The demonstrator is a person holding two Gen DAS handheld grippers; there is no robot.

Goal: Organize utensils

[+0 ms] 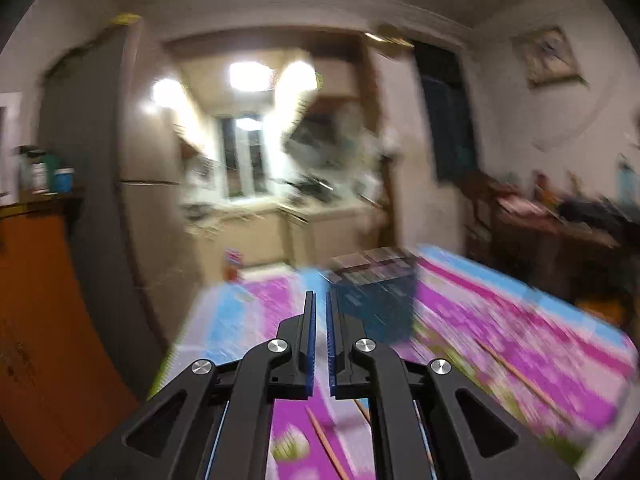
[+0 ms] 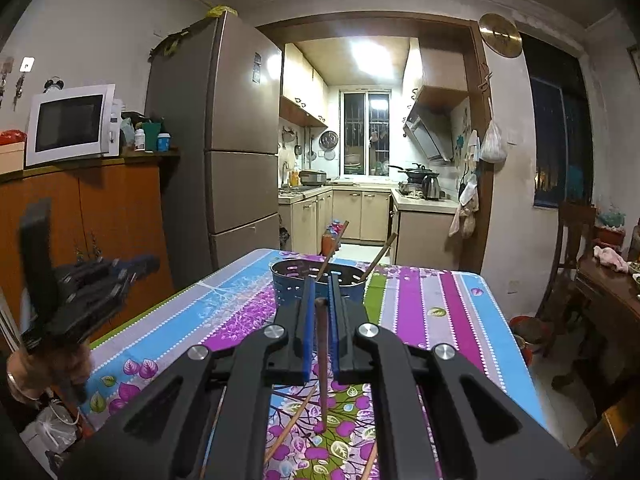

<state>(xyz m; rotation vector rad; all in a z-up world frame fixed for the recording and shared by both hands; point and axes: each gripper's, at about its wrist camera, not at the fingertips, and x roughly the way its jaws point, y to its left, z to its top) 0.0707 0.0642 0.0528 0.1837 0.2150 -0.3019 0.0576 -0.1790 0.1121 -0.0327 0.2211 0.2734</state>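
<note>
Chopstick, thin and reddish-brown, sits clamped between the blue pads of my right gripper. Its long axis runs with my fingers: the blunt darker end points forward toward the holder at about my fingertips, and the tapered end trails back and down until it meets the tablecloth under my frame.

Ahead of me, just past my fingertips, stands the blue perforated holder, a round basket with small holes in its wall. Two more chopsticks already lean in it, their tops tilted up and to the right.

More loose chopsticks lie flat on the cloth below my right gripper, running roughly toward the holder. The cloth is striped in purple, blue and green with leaf prints.

My left gripper has its blue pads drawn narrow, almost together, with nothing between them. Its view is heavily blurred; I can make out the dark blue holder just beyond my left fingertips and a few chopsticks lying on the tablecloth below. From the right wrist view, my left gripper hovers off the table's left edge, well apart from the holder.
</note>
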